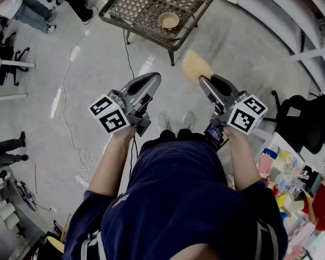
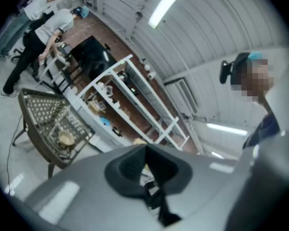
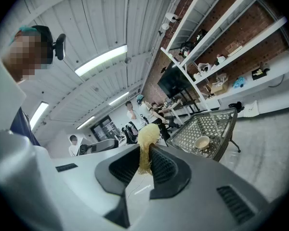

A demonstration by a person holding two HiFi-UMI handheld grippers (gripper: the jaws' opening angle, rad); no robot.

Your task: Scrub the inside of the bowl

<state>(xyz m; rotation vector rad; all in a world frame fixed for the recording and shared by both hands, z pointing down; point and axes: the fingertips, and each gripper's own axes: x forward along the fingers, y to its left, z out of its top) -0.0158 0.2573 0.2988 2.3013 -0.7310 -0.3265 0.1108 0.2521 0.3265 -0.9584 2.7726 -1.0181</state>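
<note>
Head view: bowl (image 1: 169,20) on mesh table (image 1: 134,5), well ahead of both claws, roughly between their lines. My right gripper (image 1: 202,79) pinches yellow scrubber (image 1: 196,65), pad pointing forward toward bowl. My left gripper (image 1: 153,80) pressed together, empty. Neither clearly nearer.

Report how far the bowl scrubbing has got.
Done: right gripper is clamped on the yellow scrubbing pad. In hand: nothing yet; left gripper is shut, empty. Left: everything at the bowl, which sits untouched on the lattice table ahead.
</note>
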